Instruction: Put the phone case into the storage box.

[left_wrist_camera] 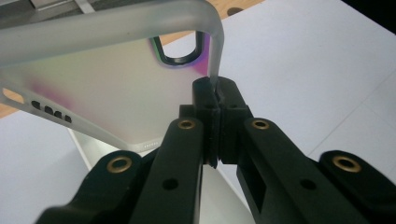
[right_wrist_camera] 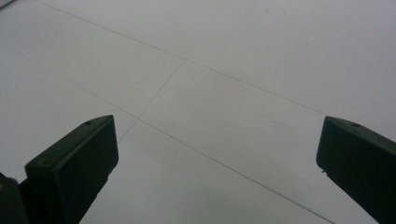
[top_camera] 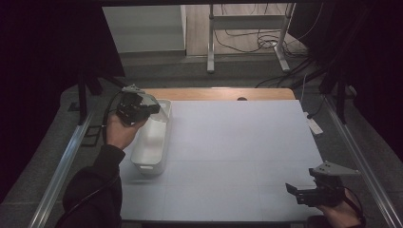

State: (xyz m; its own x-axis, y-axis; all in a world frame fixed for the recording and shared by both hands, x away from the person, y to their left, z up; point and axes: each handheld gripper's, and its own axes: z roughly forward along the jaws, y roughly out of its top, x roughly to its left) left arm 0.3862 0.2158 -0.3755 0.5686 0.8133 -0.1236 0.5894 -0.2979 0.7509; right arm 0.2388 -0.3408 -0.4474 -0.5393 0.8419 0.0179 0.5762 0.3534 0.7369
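No brand, label or readable writing shows on anything here. The left gripper [left_wrist_camera: 215, 91] has its jaws pinched tight on the edge of a frosted, see-through phone case [left_wrist_camera: 107, 93], gripping it near the corner beside the dark-rimmed camera cut-out; a row of small slots runs along the case's other edge. In the high view the left gripper [top_camera: 153, 107] holds the phone case [top_camera: 164, 110] up over the far end of a long white bin [top_camera: 149, 145], which lies along the left side of the white table [top_camera: 237, 142]. The right gripper [top_camera: 292, 190] rests well away from the bin, near the table's front right corner, jaws spread wide with nothing between them, only bare tabletop crossed by thin seam lines. Beyond the table, past the bin's far end, a metal stand [top_camera: 247, 28] and loose cables [top_camera: 266, 42] sit on the floor. Nothing stands between the case and the bin.
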